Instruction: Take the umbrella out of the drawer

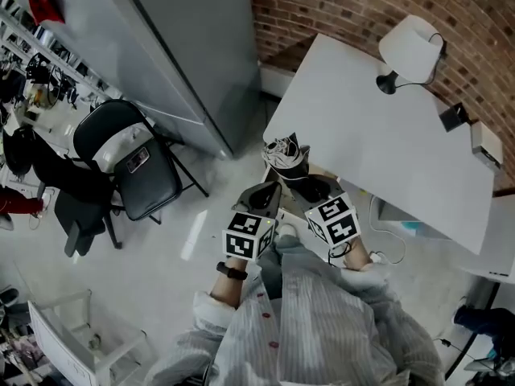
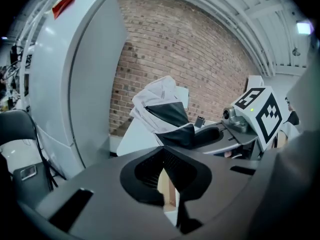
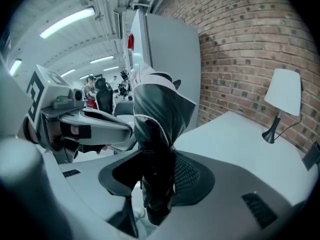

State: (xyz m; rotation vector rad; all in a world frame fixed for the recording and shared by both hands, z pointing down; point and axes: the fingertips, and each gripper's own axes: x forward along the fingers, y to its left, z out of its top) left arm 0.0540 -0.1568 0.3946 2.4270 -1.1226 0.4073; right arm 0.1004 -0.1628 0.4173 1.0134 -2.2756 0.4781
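A folded black-and-white umbrella (image 1: 286, 153) stands upright between the jaws of my right gripper (image 1: 310, 187), which is shut on its lower part. In the right gripper view the umbrella (image 3: 157, 119) rises out of the right gripper (image 3: 155, 179) and fills the middle. My left gripper (image 1: 264, 195) is close beside it on the left, holding nothing. In the left gripper view the left gripper (image 2: 165, 159) has its tips together, and the umbrella (image 2: 167, 114) shows just beyond them. No drawer is in view.
A white table (image 1: 386, 135) with a white lamp (image 1: 410, 51) stands ahead to the right against a brick wall. A tall grey cabinet (image 1: 185, 47) is at the left, a black folding chair (image 1: 129, 159) before it, and a white cart (image 1: 88, 336) at the bottom left.
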